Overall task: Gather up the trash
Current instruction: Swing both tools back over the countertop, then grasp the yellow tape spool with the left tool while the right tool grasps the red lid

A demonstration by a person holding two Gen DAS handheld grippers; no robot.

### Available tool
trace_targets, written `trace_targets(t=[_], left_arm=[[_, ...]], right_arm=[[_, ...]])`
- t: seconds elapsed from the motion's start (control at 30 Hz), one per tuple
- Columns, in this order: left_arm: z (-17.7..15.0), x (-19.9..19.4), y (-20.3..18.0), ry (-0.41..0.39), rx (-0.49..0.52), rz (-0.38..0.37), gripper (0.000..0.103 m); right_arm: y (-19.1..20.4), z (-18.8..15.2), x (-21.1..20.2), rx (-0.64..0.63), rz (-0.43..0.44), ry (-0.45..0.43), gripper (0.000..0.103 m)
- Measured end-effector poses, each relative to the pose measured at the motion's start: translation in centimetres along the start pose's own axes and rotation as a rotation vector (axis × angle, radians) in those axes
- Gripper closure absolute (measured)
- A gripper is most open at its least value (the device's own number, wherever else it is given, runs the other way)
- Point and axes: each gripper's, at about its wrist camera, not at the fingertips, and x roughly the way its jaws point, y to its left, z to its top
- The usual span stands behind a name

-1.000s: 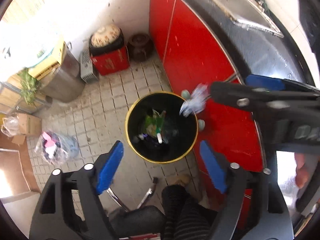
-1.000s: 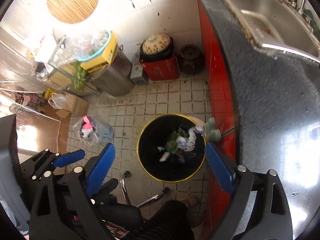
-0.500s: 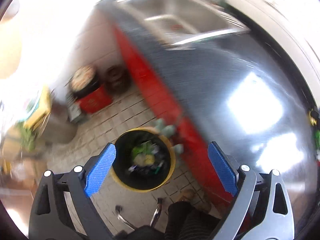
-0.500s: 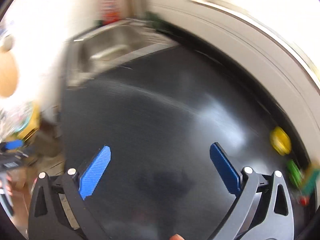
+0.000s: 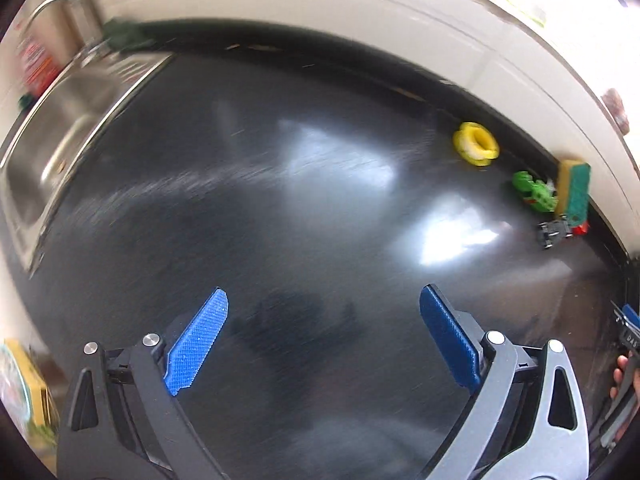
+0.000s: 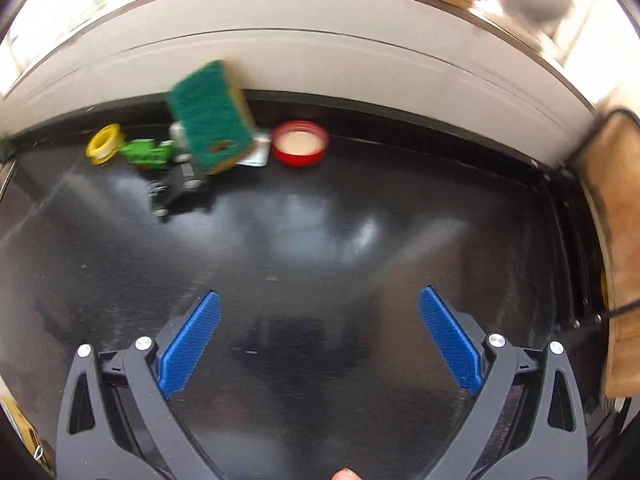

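- Left wrist view: the left gripper [image 5: 322,344] was seen spread wide over the dark countertop [image 5: 280,200], with nothing held between its blue pads [image 5: 198,348] and nothing touched.
- Right wrist view: the right gripper [image 6: 318,340] was likewise found fully apart and empty above the same countertop [image 6: 320,240].
- The items left for collection were gathered at the counter's far edge, against the white wall: a yellow ring [image 5: 476,144] [image 6: 105,144], a green toy [image 5: 534,192] [image 6: 148,153], a small dark toy car [image 5: 554,232] [image 6: 176,190], and a red lid [image 6: 301,143].
- A green-and-yellow sponge [image 6: 212,118] [image 5: 574,190] was propped tilted against the wall, just beside the green toy and above the car.
- The steel sink [image 5: 60,128] was seen at the far left in the left view, well apart from the clutter.
- Compared with one second earlier, the black bin with the yellow rim and the tiled floor were no longer framed by either camera; both views had been swung up from the bin to the countertop.
- The crumpled white scrap then held in the right gripper was gone from its pads.
- Motion blur was noted in both views, so finer detail on the small items could not be made out.
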Motion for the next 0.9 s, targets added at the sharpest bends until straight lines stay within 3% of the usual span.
trace_targets(t=[0.17, 0.33, 0.53, 0.73, 0.9], left_arm=[[3.9, 1.8, -6.7, -0.007, 0.09, -0.007, 0.009], [8.0, 4.5, -10.0, -0.001, 0.107, 0.024, 0.009], [11.9, 8.6, -12.7, 0.044, 0.098, 0.069, 0.009], [15.7, 12.4, -13.0, 0.075, 0.068, 0.116, 0.009], [16.3, 13.9, -14.6, 0.092, 0.125, 0.118, 0.009]], right_arm=[[-5.9, -0.4, 0.5, 0.083, -0.028, 0.026, 0.007], [-8.8, 1.3, 2.5, 0.139, -0.029, 0.046, 0.007], [-7.4, 4.4, 7.1, 0.142, 0.067, 0.115, 0.007], [-6.0, 8.3, 10.1, 0.169, 0.078, 0.076, 0.007], [-4.7, 10.9, 11.6, 0.172, 0.084, 0.044, 0.007]])
